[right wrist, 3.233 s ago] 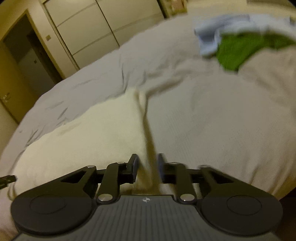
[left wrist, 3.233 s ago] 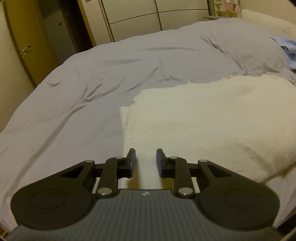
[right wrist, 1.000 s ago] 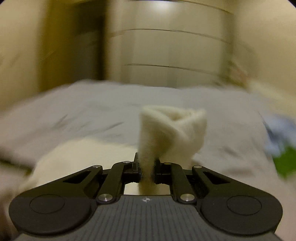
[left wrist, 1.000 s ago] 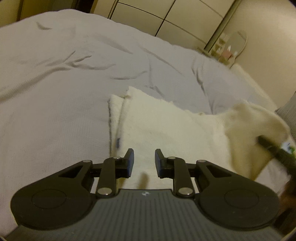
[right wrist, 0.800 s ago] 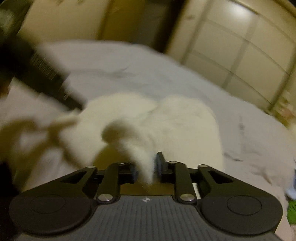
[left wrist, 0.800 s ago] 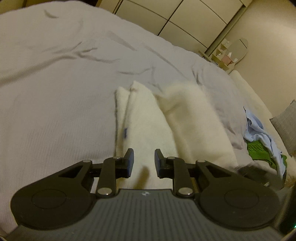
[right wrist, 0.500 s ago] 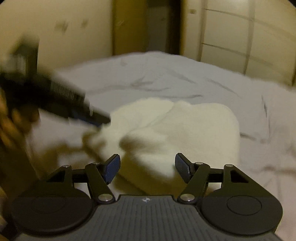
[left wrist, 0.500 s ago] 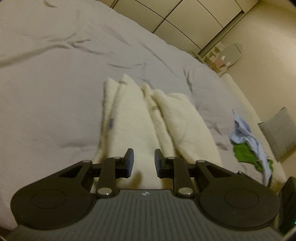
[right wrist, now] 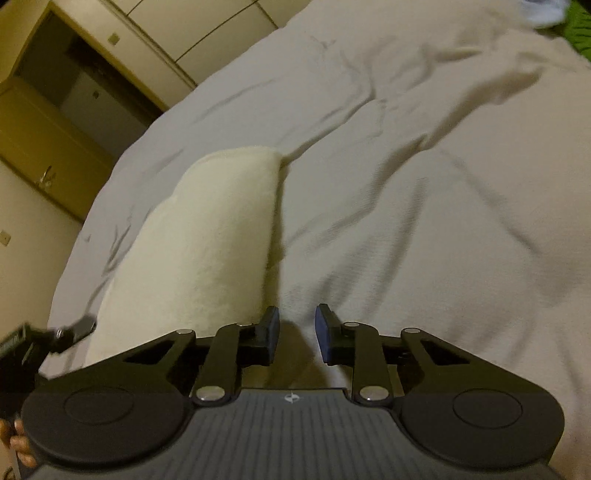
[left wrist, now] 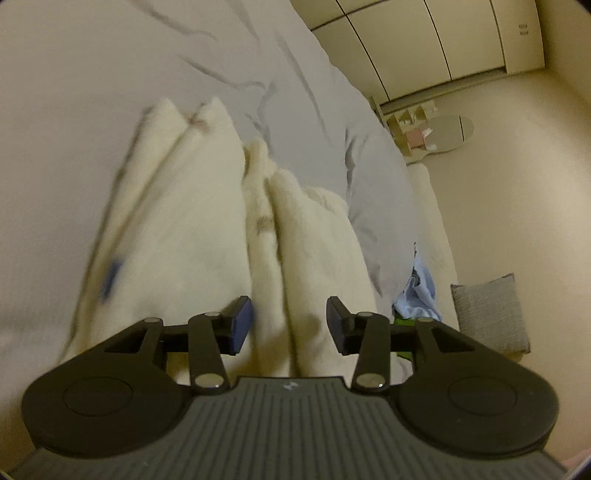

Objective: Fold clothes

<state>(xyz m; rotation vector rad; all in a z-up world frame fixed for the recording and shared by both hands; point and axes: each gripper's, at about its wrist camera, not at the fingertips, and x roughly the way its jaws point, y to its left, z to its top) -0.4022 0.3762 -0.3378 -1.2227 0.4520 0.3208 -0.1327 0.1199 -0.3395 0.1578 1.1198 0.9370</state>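
A cream fleece garment (left wrist: pixel 184 221) lies folded into long ridges on the grey bed cover (left wrist: pixel 74 74). My left gripper (left wrist: pixel 290 325) hangs low over its near end with its jaws opening. A ridge of the cloth runs under the gap, and the pads do not press on it. In the right wrist view the same cream garment (right wrist: pixel 207 229) is a long roll to the left. My right gripper (right wrist: pixel 297 332) stands just off its right edge over bare cover, its jaws closing with nothing between them. The left gripper's tip (right wrist: pixel 74 328) shows at the far left.
A heap of light blue and green clothes (left wrist: pixel 417 291) lies at the bed's far right, also seen as the blue and green clothes (right wrist: pixel 554 14). A grey cushion (left wrist: pixel 491 314) leans by the wall. Wardrobe doors (left wrist: pixel 424 44) and an open doorway (right wrist: pixel 74 92) stand beyond the bed.
The right gripper carried a flap of the cream garment over, let it go, then drew to the garment's right side with narrower jaws. The left gripper sank, rolled, and its jaws widened.
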